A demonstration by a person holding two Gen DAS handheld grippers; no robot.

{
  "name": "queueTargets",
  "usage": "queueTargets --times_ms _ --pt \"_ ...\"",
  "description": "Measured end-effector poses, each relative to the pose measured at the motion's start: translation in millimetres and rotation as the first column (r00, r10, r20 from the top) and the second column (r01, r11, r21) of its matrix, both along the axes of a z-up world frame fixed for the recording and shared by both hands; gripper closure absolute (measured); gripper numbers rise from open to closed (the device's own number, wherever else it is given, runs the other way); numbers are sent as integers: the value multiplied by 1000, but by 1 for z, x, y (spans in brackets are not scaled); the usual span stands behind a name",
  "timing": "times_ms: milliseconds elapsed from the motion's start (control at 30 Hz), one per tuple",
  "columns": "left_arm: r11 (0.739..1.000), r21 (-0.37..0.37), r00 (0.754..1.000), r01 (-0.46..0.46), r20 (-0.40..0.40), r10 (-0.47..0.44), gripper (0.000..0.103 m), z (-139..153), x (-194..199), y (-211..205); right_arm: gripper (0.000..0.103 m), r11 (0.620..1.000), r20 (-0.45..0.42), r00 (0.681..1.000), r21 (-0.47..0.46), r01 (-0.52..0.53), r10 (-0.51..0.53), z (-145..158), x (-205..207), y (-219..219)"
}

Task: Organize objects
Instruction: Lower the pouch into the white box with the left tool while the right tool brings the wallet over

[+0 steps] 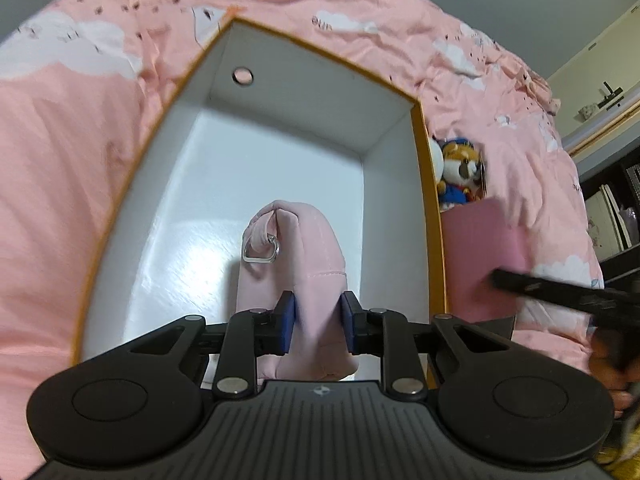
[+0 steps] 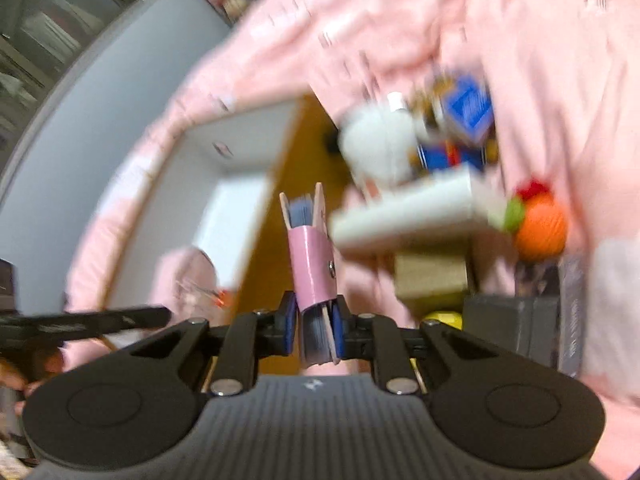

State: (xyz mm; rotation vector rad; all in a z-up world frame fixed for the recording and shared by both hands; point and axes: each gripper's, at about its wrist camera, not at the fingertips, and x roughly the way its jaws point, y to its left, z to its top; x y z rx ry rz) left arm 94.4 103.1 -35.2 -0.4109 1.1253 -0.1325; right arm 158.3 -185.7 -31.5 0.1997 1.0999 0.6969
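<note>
My left gripper [image 1: 318, 322] is shut on a soft pink pouch [image 1: 294, 248] with a metal D-ring, holding it inside an open white box with an orange rim [image 1: 428, 184]. The box interior is otherwise bare. My right gripper [image 2: 316, 322] is shut on a pink notebook with a snap strap [image 2: 310, 256], held upright beside the box [image 2: 224, 184]. The notebook also shows as a pink slab in the left wrist view [image 1: 486, 256]. The pouch appears blurred in the right wrist view [image 2: 186, 280].
A pink cloud-print blanket [image 1: 60, 160] surrounds the box. A tiger plush [image 1: 460, 172] lies right of the box. The blurred right wrist view shows a white plush [image 2: 378, 144], a white tube [image 2: 404, 212], an orange knitted ball [image 2: 540, 226] and a dark box [image 2: 516, 322].
</note>
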Motion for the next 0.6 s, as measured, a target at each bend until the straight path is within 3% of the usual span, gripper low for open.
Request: queueTargets --times_ms 133,200,367,467,600 --pt "999 43 999 -18 43 16 76 13 -4 -1 84 997 124 992 59 -45 37 42 -12 11" --pt "997 70 998 -22 63 17 76 16 -7 -1 84 993 142 987 78 -91 79 53 -18 30" --pt "998 55 998 -23 63 20 76 14 -11 8 84 985 108 979 10 -175 173 24 -20 97" --pt "999 38 999 -29 47 27 76 8 -13 16 84 979 74 978 -78 -190 196 3 -27 124" --pt "999 48 999 -24 33 22 76 -2 -12 20 84 970 10 977 -124 -211 213 -19 -31 144"
